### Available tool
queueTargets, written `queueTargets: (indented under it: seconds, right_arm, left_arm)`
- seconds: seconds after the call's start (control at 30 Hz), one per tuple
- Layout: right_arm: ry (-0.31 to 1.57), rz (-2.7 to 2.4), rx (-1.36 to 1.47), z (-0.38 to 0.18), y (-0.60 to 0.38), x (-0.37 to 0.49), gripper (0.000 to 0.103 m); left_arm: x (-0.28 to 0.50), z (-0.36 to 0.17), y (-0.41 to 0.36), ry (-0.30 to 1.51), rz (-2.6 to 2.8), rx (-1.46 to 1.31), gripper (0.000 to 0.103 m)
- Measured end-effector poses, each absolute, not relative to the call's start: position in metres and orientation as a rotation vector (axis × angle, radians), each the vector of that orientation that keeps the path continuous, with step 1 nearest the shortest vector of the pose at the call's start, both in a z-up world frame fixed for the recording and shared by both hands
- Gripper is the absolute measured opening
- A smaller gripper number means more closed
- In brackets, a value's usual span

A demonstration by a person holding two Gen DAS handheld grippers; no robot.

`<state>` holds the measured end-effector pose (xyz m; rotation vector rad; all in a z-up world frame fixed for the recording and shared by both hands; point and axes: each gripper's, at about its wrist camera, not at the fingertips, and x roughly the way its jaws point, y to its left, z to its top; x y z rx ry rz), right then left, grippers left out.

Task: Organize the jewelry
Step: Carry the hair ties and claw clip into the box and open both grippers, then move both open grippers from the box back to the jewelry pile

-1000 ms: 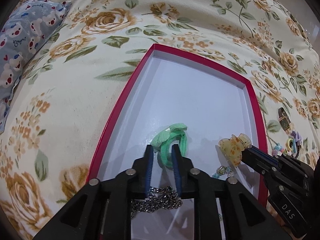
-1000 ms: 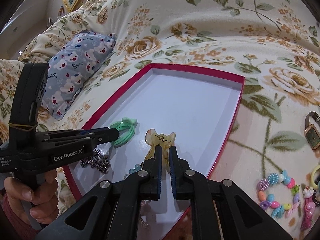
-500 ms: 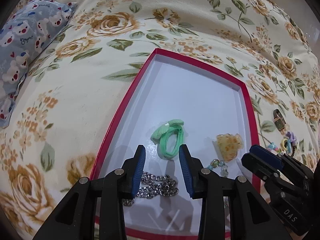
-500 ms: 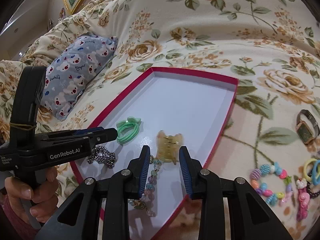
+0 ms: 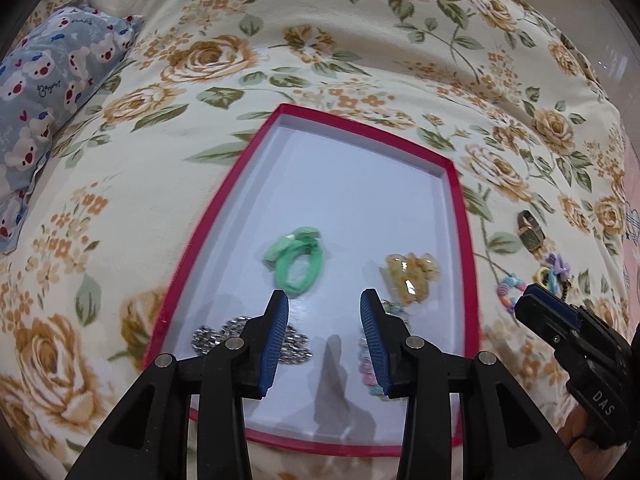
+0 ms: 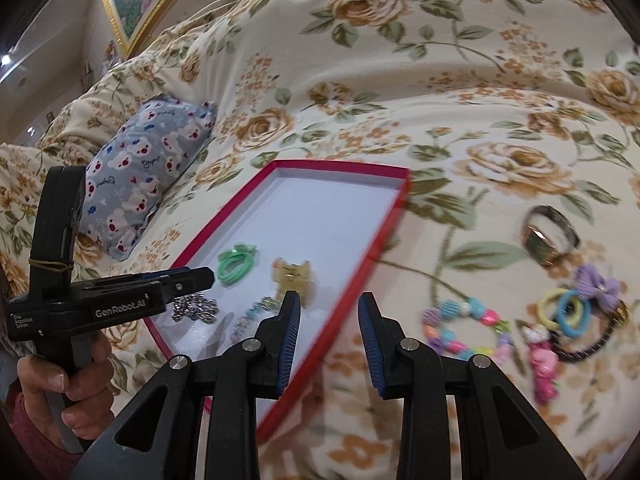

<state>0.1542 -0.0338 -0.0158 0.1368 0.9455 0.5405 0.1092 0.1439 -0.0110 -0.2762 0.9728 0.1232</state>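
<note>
A red-rimmed white box [image 5: 460, 216] lies on the floral bedspread. Inside it are a green hair tie [image 5: 298, 266], a yellow claw clip [image 5: 412, 276], a silver chain [image 5: 216, 334] and a pastel bead bracelet [image 6: 252, 316]. My left gripper [image 5: 324, 296] hovers over the box's near half, its jaws opening with nothing between them; the green tie lies just beyond the fingertips. My right gripper [image 6: 329, 300] is open and empty above the box's right rim [image 6: 360, 264], the claw clip [image 6: 294, 276] just left of its left finger.
Right of the box on the bedspread lie a square-faced watch [image 6: 550, 236], a colourful bead bracelet [image 6: 460, 328], looped hair ties [image 6: 564, 312], a purple bow [image 6: 596, 286] and a pink clip [image 6: 542, 368]. A blue bear-print pillow [image 6: 148, 172] sits to the left.
Both grippers let go: the left released the green hair tie, the right the yellow claw clip, both now in the box. Both opened, rose and drew back; the right shifted rightward.
</note>
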Motion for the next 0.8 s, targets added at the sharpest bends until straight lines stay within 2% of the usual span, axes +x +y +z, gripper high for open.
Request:
queueTargets:
  seconds: [0.8]
  right_arm:
    - [0.922,0.29,0.205,-0.003,-0.158,0.125,0.035]
  left_arm:
    - [0.116,0.005,0.072,0.991,-0.028,-0.177,0.042]
